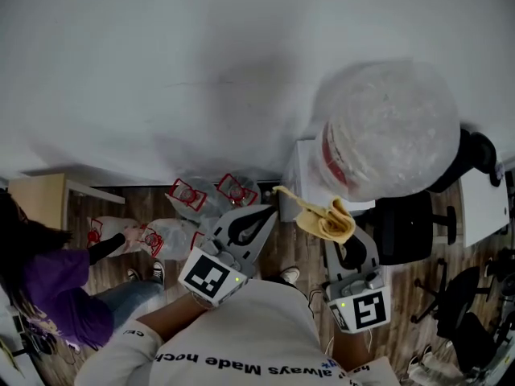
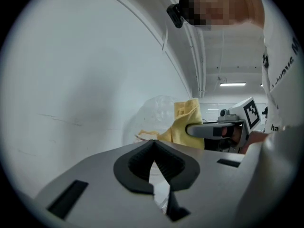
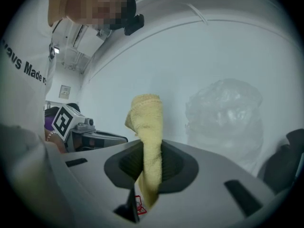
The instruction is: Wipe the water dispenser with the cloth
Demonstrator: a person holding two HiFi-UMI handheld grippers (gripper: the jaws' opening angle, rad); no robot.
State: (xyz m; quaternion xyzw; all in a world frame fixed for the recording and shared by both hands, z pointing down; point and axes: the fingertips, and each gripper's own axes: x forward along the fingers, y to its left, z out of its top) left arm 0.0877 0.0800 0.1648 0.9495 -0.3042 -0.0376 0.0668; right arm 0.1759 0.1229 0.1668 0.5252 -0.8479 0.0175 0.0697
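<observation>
The water dispenser has a big clear bottle [image 1: 386, 131] on a white body [image 1: 299, 175], standing against the wall at the right. A yellow cloth [image 1: 326, 218] is pinched in my right gripper [image 1: 341, 230], just in front of the bottle's base. In the right gripper view the cloth [image 3: 148, 137] sticks up between the shut jaws, with the bottle [image 3: 223, 118] beyond. My left gripper [image 1: 264, 213] is shut and empty, its tip near the dispenser's left side. The left gripper view shows its jaws closed, with the cloth [image 2: 186, 122] and the bottle [image 2: 152, 113] ahead.
Several empty clear bottles [image 1: 193, 195] lie on the wooden floor by the wall. A person in a purple top [image 1: 48, 296] sits at the left beside a light wooden cabinet [image 1: 40, 195]. Black office chairs [image 1: 410, 223] stand right of the dispenser.
</observation>
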